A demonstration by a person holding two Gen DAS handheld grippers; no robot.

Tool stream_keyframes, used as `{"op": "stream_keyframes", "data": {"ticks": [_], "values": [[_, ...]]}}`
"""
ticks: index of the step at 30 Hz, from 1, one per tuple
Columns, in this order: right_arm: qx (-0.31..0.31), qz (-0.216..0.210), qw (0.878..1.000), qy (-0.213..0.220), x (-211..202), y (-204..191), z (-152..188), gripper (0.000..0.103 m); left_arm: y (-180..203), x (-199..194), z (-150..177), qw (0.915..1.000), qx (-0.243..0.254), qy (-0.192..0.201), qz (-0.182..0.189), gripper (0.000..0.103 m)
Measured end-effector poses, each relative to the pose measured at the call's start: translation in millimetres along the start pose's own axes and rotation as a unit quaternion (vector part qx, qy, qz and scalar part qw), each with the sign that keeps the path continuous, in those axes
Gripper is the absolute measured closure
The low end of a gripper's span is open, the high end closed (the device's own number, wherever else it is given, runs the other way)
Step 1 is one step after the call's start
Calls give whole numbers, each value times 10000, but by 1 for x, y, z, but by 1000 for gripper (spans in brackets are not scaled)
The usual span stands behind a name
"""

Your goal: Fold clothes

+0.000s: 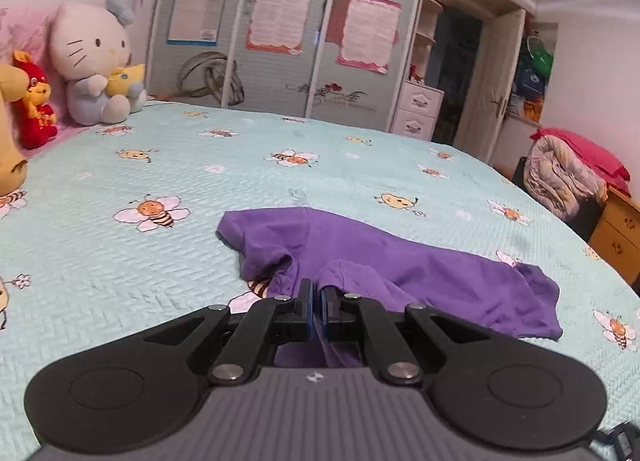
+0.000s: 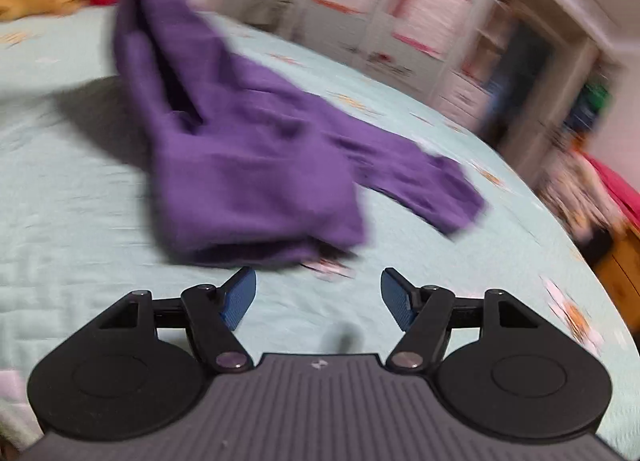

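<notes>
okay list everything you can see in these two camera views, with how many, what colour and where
purple shirt: one, purple, on the bed, one part lifted
bedspread: one, pale green with bee print, covering the bed
cat plush: one, white and pale blue, at the head of the bed
red doll: one, red and yellow, beside the cat plush
yellow plush: one, yellow, left edge, partly cut off
wardrobe: one, grey-green doors bearing three posters, behind the bed
white drawers: one unit, right of the wardrobe
bedding pile: one, beige and red, far right
left hand-held gripper: one, black with blue pads, shut on the purple shirt
right hand-held gripper: one, black with blue pads, open above the bedspread
</notes>
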State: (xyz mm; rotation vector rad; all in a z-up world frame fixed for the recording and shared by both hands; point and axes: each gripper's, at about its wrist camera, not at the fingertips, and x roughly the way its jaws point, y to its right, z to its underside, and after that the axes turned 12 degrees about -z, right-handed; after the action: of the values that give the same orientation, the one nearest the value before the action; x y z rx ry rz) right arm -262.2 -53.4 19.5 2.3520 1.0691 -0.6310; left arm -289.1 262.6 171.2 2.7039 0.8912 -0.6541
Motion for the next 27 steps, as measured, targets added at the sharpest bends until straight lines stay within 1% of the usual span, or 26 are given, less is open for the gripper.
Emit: {"op": "stream_keyframes", "data": {"ticks": [3,4,5,7,8,9,10,11,12,13,14,15,17,19,20,22,23,24,25,26,27], "values": [[-502,-228,9985,25,11,-20,-4,31,1,-6,6,9999,104,-19,-26,99],[-599,-232,9979,55,14,-23,-5,31,1,-7,8,9999,149,-34,-43,99],[-625,-214,9978,102,19,-23,-7,32,-1,-8,9,9998,187,-35,-62,99],[-375,-294,9988,127,27,-14,-12,40,-4,-11,10,9996,234,-11,-138,99],[-149,-335,9993,111,31,-6,-16,62,-7,-13,10,9995,243,12,-193,99],[129,-375,9991,124,32,4,-21,90,-11,-16,9,9994,239,44,-265,99],[413,-418,9981,161,31,15,-25,90,-16,-19,7,9991,234,76,-335,99],[893,-537,9940,332,25,31,-30,90,-21,-25,6,9989,231,104,-395,99],[1487,-676,9850,548,16,50,-32,90,-27,-30,6,9987,224,121,-444,99],[2079,-800,9720,746,8,69,-33,90,-35,-38,5,9987,202,95,-455,99],[2662,-922,9549,940,0,88,-35,90,-42,-46,5,9989,165,39,-438,99],[3057,-989,9409,1069,-6,103,-35,91,-49,-55,5,9992,130,-9,-372,99],[3572,-1072,9200,1207,-15,124,-35,91,-61,-73,9,9995,176,-53,-274,99],[3945,-1209,9023,1246,-19,137,-32,90,-69,-83,18,9987,330,-88,-390,99],[4149,-1333,8911,1267,-17,140,-29,90,-73,-85,24,9980,402,-128,-479,99],[4534,-1556,8682,1280,-10,141,-20,85,-84,-74,41,9951,451,-388,-788,98],[4682,-1552,8615,1206,-5,140,-15,76,-90,-66,49,9932,454,-544,-922,98],[4747,-1477,8608,1091,-1,138,-11,68,-92,-60,59,9920,455,-695,-948,99],[4662,-1380,8685,967,2,133,-9,68,-95,-53,69,9906,456,-846,-974,99],[4515,-1282,8790,843,5,127,-9,68,-97,-47,79,9889,456,-997,-1000,100],[4247,-1169,8948,731,6,118,-9,68,-100,-40,88,9870,457,-1148,-1026,100]]}}
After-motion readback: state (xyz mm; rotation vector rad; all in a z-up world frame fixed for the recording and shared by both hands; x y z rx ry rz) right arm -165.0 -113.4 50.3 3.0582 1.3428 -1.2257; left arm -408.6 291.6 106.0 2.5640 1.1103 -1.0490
